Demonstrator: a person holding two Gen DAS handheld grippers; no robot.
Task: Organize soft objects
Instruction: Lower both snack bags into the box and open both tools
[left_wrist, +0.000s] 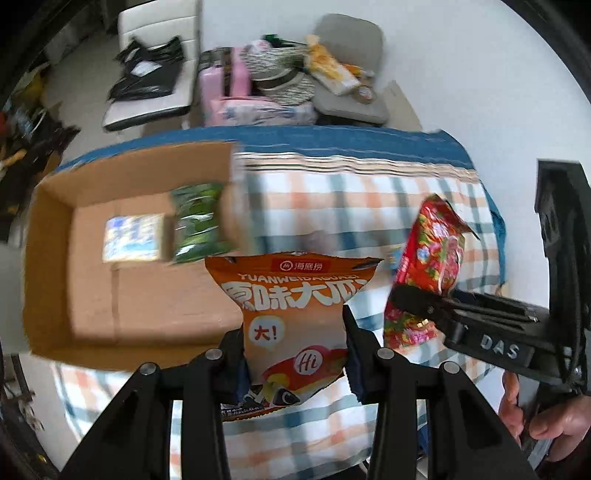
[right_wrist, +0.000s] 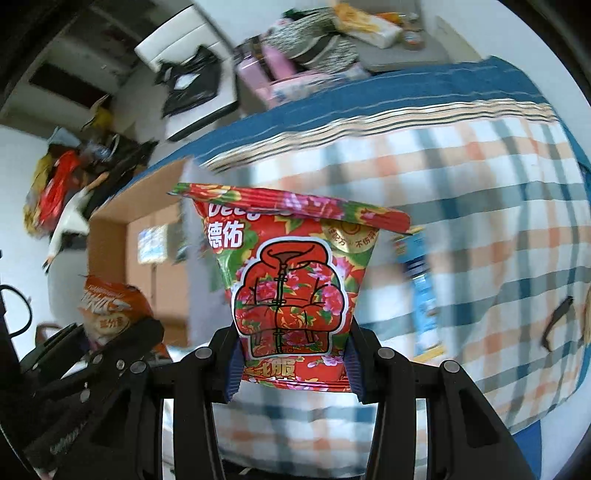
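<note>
Packets are going into the cardboard box (left_wrist: 51, 229) at frame left, where a green pack (left_wrist: 197, 221) and a blue-white one (left_wrist: 133, 238) are already lying. Left gripper (left_wrist: 295, 354) is clamping the orange bag (left_wrist: 291, 314), right gripper (right_wrist: 293, 363) is pinching the red floral packet (right_wrist: 291, 288); both are hanging over the plaid cloth (left_wrist: 332, 199), not yet boxed.

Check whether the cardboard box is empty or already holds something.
Not empty: the cardboard box lies open-topped and holds a green packet and a blue-white pack.

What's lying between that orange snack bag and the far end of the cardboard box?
In the left wrist view, a green packet and a blue-white pack lie inside the cardboard box, beyond the orange snack bag.
</note>
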